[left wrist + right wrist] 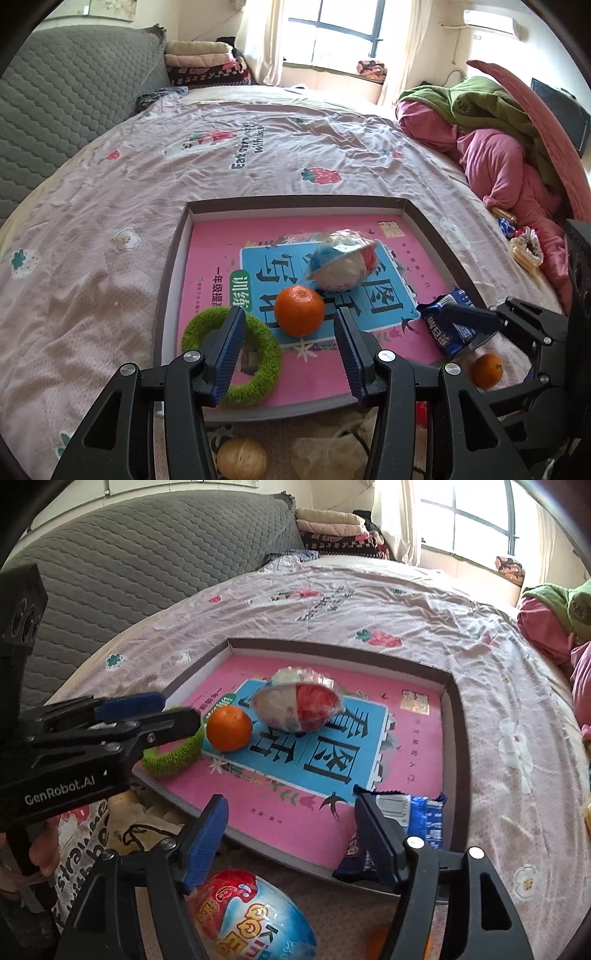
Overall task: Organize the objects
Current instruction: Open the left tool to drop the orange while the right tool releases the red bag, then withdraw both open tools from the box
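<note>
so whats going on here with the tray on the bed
A person is tidying small things into a shallow tray on the bed, with a gripper in each hand. Inside it lie a green ring, an orange, a wrapped egg-shaped toy and a blue snack packet. The left gripper hangs open over the ring and orange, holding nothing. The right gripper is open by the packet at the tray's near corner. A second orange and another egg toy wait outside.
</note>
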